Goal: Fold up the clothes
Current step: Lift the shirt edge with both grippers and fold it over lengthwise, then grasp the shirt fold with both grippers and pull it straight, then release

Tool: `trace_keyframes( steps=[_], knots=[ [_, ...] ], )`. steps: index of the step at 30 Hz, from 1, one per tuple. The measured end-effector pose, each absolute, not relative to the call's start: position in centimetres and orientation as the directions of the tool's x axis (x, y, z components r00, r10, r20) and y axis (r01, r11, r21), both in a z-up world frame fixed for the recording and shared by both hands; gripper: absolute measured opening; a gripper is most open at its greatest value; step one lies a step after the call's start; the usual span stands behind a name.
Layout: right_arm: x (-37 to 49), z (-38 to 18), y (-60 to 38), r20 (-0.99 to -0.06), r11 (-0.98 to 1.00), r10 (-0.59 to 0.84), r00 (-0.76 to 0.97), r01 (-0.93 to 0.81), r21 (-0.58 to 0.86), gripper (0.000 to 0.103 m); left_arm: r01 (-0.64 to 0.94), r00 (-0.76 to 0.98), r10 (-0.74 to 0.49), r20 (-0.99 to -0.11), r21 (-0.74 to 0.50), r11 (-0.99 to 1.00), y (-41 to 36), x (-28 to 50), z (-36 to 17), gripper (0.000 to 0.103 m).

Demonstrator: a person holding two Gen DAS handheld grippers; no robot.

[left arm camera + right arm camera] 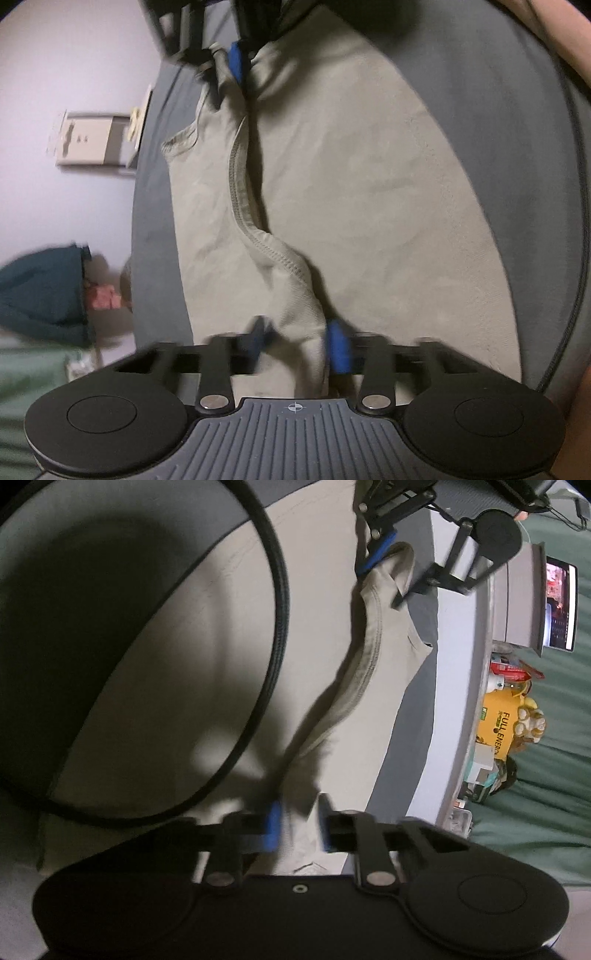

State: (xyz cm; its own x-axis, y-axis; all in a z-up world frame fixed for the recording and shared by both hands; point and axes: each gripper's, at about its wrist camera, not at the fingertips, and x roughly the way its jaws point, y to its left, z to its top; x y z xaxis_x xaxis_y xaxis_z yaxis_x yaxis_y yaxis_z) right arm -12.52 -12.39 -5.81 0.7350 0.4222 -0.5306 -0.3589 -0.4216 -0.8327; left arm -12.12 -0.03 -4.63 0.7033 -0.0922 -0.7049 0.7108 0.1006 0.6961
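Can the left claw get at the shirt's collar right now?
Probably not without letting go: the left claw looks shut on the shirt, and the collar runs away ahead of it.

Dim, soft indoor light around me. My fingers (338, 347) smear with motion blur, a heavy shadow (85, 627) darkens the right view, and fisheye bends every edge.

Home bedroom: bed (155, 221), cluttered shelf (498, 709)
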Motion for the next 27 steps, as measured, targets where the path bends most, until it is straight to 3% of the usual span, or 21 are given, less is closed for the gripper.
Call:
trace_keyframes(
  steps=[4,6,8,11,14,16,19,27],
  knots=[
    [-9.9,0.0,-11.5,-0.553,-0.002,0.464,0.692,-0.624,-0.781,0.008,0.73,0.641,-0.202,-0.74,0.507,0.459,1.9,-9.7,-0.8,0.023],
    [-6.8,3.3,-12.1,-0.629,0.29,0.482,0.61,-0.788,-0.543,0.008,0.706,0.624,-0.253,-0.739,0.396,0.587,3.3,-9.0,0.6,0.023],
    [-4.4,5.4,-12.5,-0.683,0.471,0.502,0.531,-0.83,-0.298,0.008,0.708,0.613,-0.245,-0.751,0.385,0.592,3.4,-9.2,0.2,0.023],
    [-3.8,3.3,-12.0,-0.782,0.441,0.419,0.461,-0.856,-0.269,0.01,0.71,0.595,-0.232,-0.769,0.368,0.601,3.7,-9.4,-0.4,0.024],
    [-6.7,1.2,-11.3,-0.756,0.24,0.367,0.542,-0.84,-0.486,0.021,0.711,0.577,-0.22,-0.787,0.351,0.609,3.9,-9.7,-1.0,0.025],
    [-8.8,0.0,-10.9,-0.712,0.074,0.371,0.596,-0.784,-0.617,0.034,0.718,0.579,-0.215,-0.786,0.366,0.592,4.0,-10.2,-1.3,0.041],
    [-10.3,-1.5,-10.4,-0.663,-0.093,0.375,0.648,-0.685,-0.722,0.035,0.747,0.62,-0.212,-0.755,0.486,0.454,3.1,-12.0,-1.5,0.058],
    [-9.7,-4.3,-8.9,-0.59,-0.279,0.387,0.709,-0.52,-0.807,0.034,0.731,0.68,-0.144,-0.719,0.68,0.059,0.9,-13.8,-4.5,0.058]
  ],
)
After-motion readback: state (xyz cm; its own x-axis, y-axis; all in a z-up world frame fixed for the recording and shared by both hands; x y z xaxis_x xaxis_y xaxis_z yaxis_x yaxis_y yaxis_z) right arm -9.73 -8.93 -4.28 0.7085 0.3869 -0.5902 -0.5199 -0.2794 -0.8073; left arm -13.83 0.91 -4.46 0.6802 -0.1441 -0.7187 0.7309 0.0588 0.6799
